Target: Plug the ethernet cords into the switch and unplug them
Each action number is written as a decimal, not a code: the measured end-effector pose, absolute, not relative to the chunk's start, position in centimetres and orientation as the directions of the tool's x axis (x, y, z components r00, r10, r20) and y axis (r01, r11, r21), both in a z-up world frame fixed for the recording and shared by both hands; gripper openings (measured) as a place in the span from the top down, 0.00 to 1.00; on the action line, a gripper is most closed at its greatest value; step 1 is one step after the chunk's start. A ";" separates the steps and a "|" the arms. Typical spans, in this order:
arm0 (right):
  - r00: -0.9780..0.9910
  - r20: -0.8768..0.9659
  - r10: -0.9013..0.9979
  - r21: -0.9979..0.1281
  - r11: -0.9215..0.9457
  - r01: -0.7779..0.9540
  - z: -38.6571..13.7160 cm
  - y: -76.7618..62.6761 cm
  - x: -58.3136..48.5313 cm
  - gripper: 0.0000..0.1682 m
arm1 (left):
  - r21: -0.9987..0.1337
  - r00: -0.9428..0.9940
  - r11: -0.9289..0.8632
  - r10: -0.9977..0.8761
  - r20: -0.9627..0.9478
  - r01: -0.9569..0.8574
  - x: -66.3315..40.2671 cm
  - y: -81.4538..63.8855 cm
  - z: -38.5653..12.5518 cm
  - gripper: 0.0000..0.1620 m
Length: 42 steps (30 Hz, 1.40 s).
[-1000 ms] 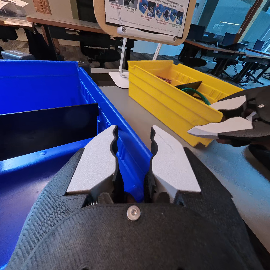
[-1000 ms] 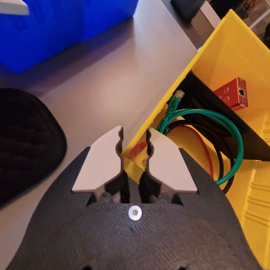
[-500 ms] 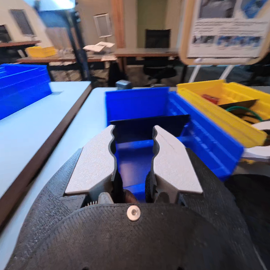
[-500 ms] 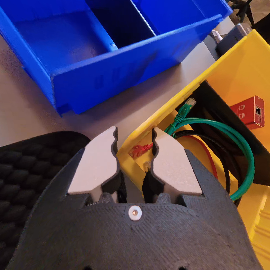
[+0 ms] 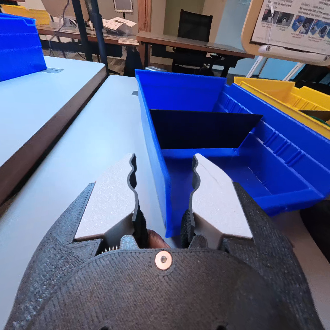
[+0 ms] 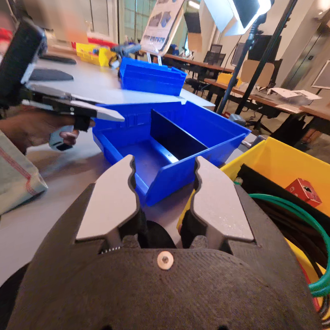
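Holding nothing, the left gripper (image 5: 164,167) and right gripper (image 6: 164,167) both had jaws apart, so no plugging had begun. The green cord (image 6: 292,212) and red switch (image 6: 303,192) lay in the yellow bin (image 6: 278,160); next, I think, one gripper must reach in there.

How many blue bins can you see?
2. One blue bin with a black divider sits on the table just ahead of both grippers, beside the yellow bin. Another blue bin sits farther back on the next table. More may be hidden.
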State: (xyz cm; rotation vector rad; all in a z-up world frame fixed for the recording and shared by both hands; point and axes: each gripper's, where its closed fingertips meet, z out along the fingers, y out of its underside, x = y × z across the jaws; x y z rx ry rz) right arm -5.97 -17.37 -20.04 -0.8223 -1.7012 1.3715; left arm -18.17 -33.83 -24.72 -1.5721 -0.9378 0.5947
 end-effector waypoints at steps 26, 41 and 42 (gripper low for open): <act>-0.264 0.481 0.836 -0.876 0.471 -0.107 -13.6 -10.0 -2.9 0.88 | -0.982 0.438 -0.037 0.891 -0.116 -0.186 -12.2 -25.4 -10.3 0.97; 0.264 0.373 0.890 -0.926 0.339 0.163 -15.9 17.2 11.8 0.90 | -0.983 0.819 -0.065 0.545 -0.179 -0.172 -3.0 7.6 -11.7 0.96; 0.288 0.348 0.892 -0.934 0.305 0.185 -16.8 18.8 12.7 0.90 | -0.983 0.833 -0.084 0.521 -0.185 -0.165 -2.2 9.3 -12.6 0.95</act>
